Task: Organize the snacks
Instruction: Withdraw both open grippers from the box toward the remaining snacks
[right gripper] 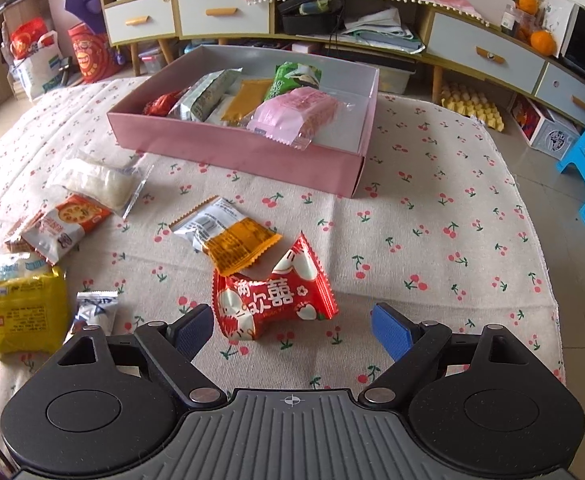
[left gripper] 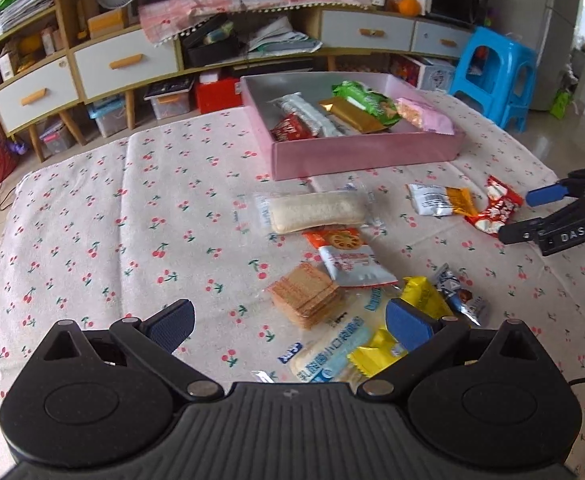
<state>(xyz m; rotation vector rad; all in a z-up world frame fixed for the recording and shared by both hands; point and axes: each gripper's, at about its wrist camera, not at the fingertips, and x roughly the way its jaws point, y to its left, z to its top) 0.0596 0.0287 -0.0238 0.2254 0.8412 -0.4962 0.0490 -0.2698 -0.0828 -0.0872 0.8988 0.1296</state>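
Observation:
A pink box on the cherry-print cloth holds several snack packets. Loose snacks lie in front of it. My left gripper is open above a stack of brown wafers, a pale bread packet and a yellow packet. My right gripper is open just above a red packet, which lies between and slightly beyond its fingers without touching the pads. In the left wrist view the right gripper shows at the right edge beside that red packet. An orange-and-white packet lies behind it.
A clear-wrapped white cake, an orange-white chip packet and a small blue-white packet lie on the cloth. Behind the table stand drawers and shelves. A blue stool is at the right.

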